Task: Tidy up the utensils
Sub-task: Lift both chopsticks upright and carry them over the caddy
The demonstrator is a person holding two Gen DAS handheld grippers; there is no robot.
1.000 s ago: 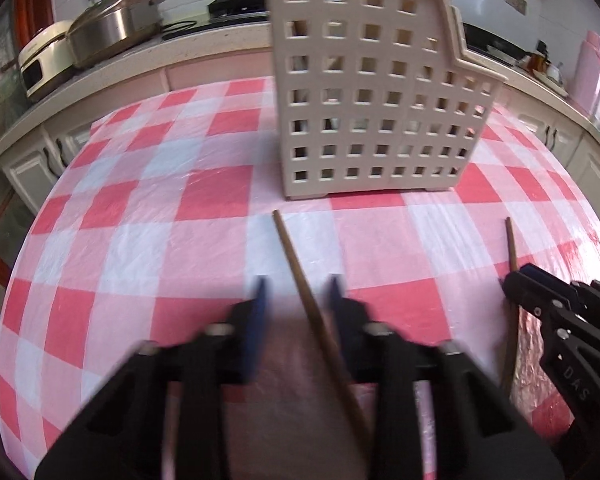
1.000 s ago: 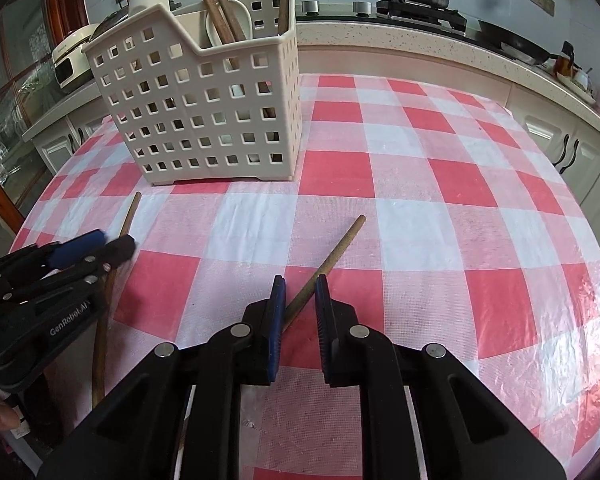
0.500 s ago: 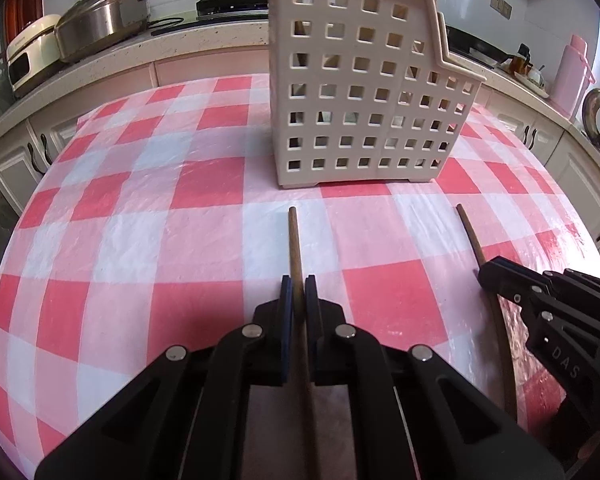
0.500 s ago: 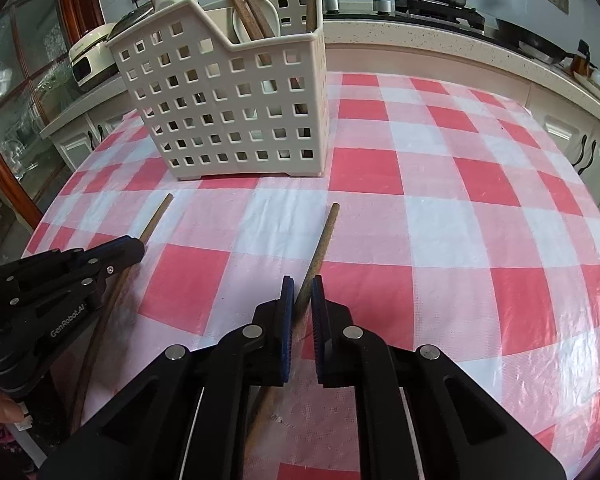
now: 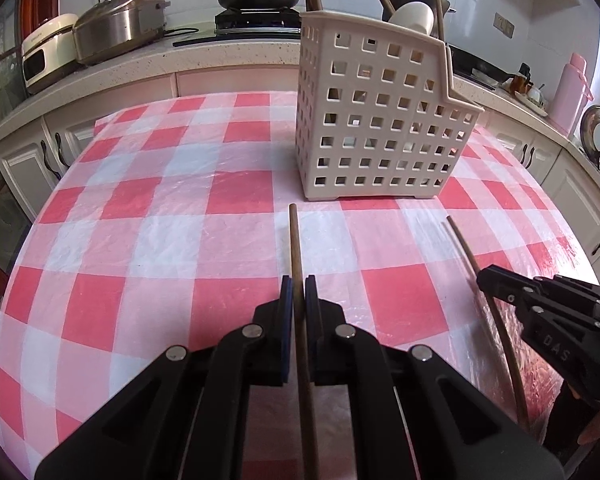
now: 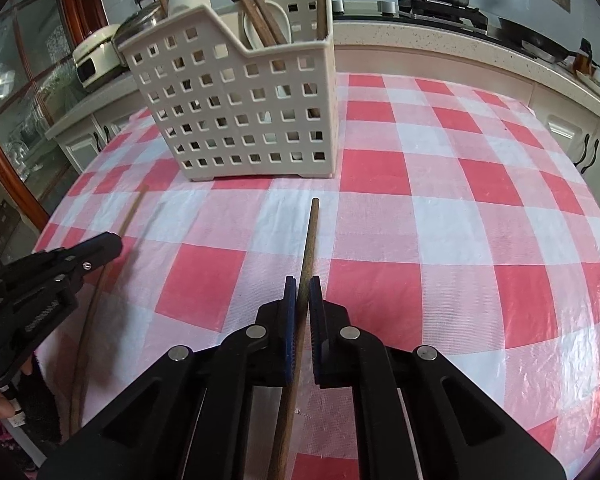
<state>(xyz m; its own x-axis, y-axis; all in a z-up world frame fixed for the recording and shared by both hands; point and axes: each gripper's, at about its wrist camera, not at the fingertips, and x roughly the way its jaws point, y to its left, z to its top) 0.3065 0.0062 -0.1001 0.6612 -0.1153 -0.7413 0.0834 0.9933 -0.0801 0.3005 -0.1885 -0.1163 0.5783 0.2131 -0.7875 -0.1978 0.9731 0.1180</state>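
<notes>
Both tongs are clamped shut, each on one wooden chopstick. The left tongs grip the left chopstick, whose long axis runs straight ahead, its free tip pointing at the perforated utensil caddy just beyond on the checked worktop. The right tongs hold the right chopstick likewise. Judged from this, the left tongs sit nearer the caddy.

My left tongs pinch a wooden chopstick between blue pads, angled downward. My right tongs clamp a second chopstick likewise, held just beside the left.
</notes>
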